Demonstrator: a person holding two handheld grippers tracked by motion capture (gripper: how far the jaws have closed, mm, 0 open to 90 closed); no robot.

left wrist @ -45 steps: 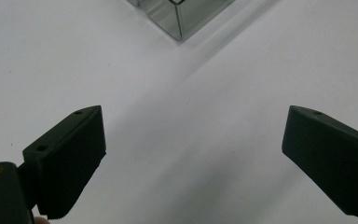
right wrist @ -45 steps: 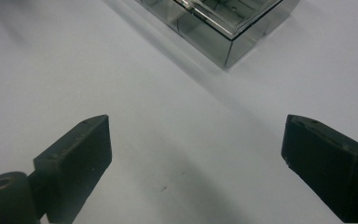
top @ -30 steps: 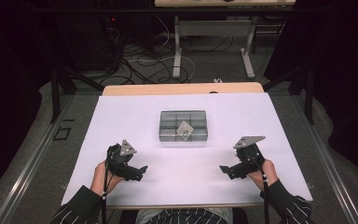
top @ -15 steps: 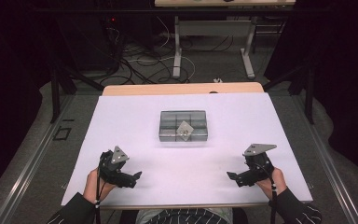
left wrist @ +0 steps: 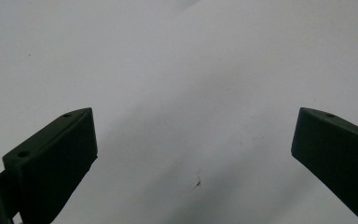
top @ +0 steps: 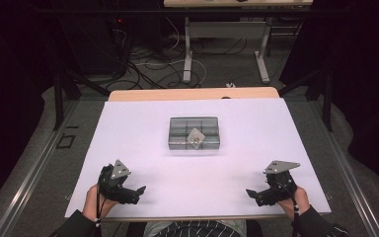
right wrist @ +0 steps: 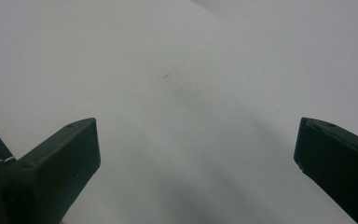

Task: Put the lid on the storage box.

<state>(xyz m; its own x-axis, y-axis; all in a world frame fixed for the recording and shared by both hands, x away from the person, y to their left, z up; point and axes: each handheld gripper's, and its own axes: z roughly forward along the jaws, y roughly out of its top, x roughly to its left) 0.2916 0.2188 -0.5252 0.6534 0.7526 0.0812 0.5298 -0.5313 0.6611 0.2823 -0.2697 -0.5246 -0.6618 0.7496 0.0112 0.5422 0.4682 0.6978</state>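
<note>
A: What are the fingers doing?

B: On the left gripper (left wrist: 193, 154) they are spread wide, with bare white surface between them and nothing held. One finger (left wrist: 51, 158) rises at about seven o'clock in the left gripper view, the other at four o'clock.

A: And the right gripper (right wrist: 196, 158)?

B: Spread just as wide, empty too. Its fingers (right wrist: 56, 163) frame plain white table, with a faint scratch up near twelve o'clock.

A: Where do the hands sit?

B: From the high view, the left gripper (top: 137, 191) is at about seven o'clock on the table (top: 143, 133), near the front edge. The right gripper (top: 252, 193) is at about five o'clock, also near that edge. Both point inward, toward each other.

A: And the box?

B: The clear plastic box (top: 194, 133) lies at the table's middle, well apart from both grippers, at roughly one o'clock from the left one and eleven o'clock from the right. It has compartments, and a small pale tilted piece (top: 196, 136) lies in it; which compartment, I cannot tell.
</note>
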